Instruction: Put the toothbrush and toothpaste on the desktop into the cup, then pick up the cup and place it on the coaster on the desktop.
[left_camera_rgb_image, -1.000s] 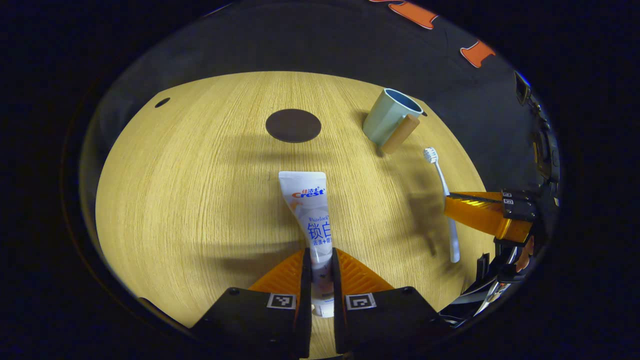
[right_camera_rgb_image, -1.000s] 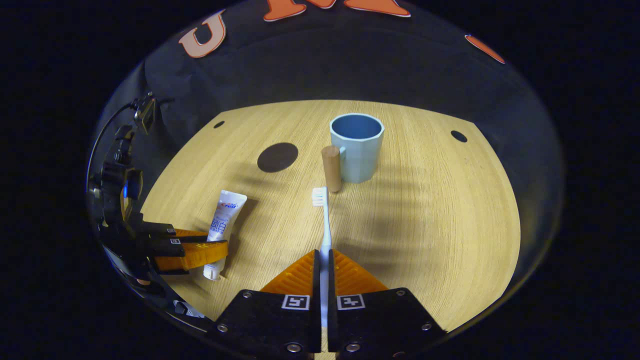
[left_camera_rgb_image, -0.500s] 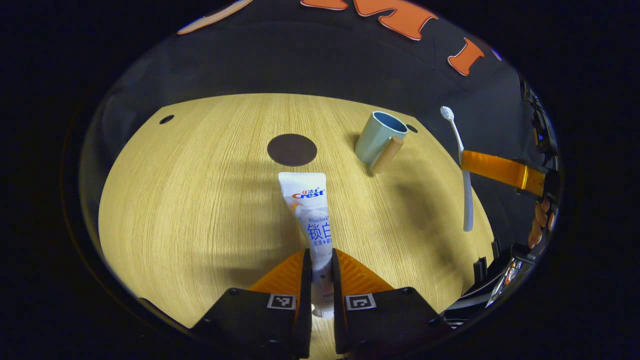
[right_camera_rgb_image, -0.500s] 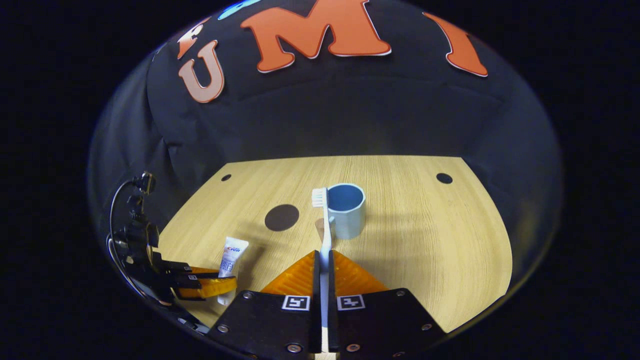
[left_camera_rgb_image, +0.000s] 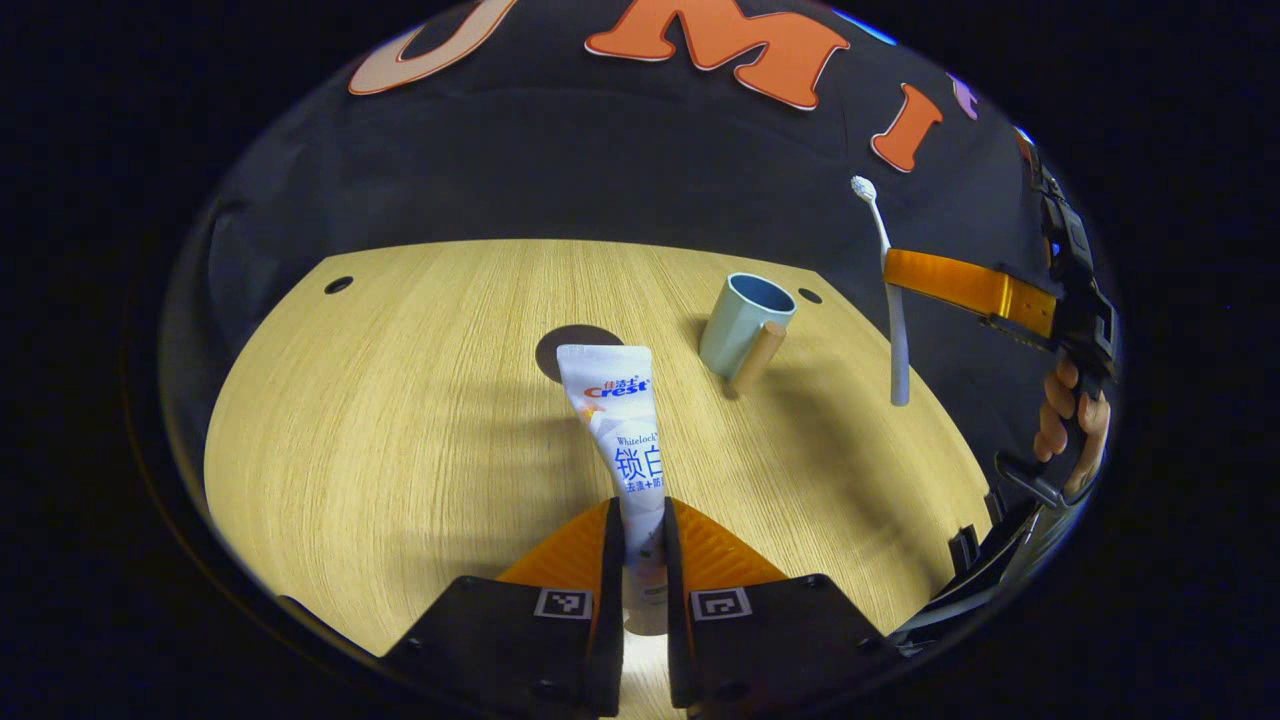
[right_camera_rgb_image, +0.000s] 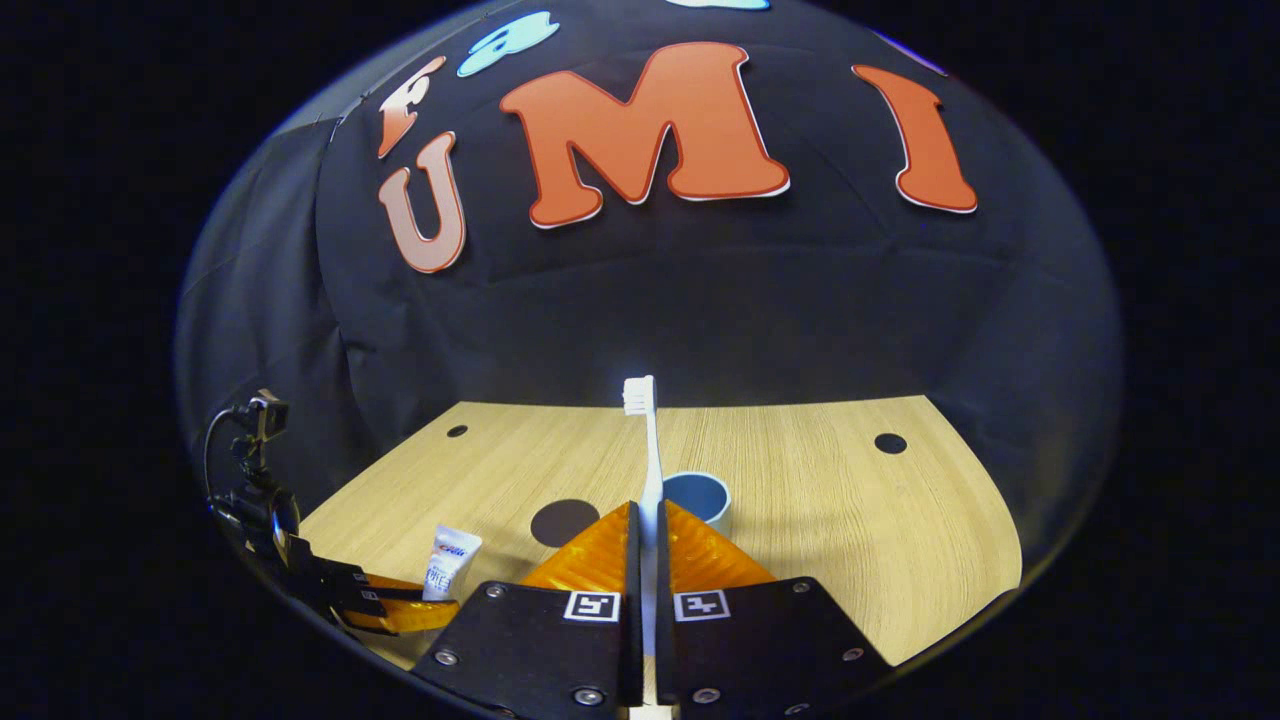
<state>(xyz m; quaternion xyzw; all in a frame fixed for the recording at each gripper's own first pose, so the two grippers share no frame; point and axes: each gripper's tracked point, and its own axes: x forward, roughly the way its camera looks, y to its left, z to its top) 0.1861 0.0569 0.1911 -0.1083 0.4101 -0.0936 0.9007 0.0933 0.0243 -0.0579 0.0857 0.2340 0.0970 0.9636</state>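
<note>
Left gripper view: claw (left_camera_rgb_image: 641, 520) grips toothpaste (left_camera_rgb_image: 622, 420).

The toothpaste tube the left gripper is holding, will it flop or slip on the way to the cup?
The toothpaste tube juts straight out past its grip, so it probably stays fairly stiff. Gripped near its cap end, it may sag slightly.
</note>
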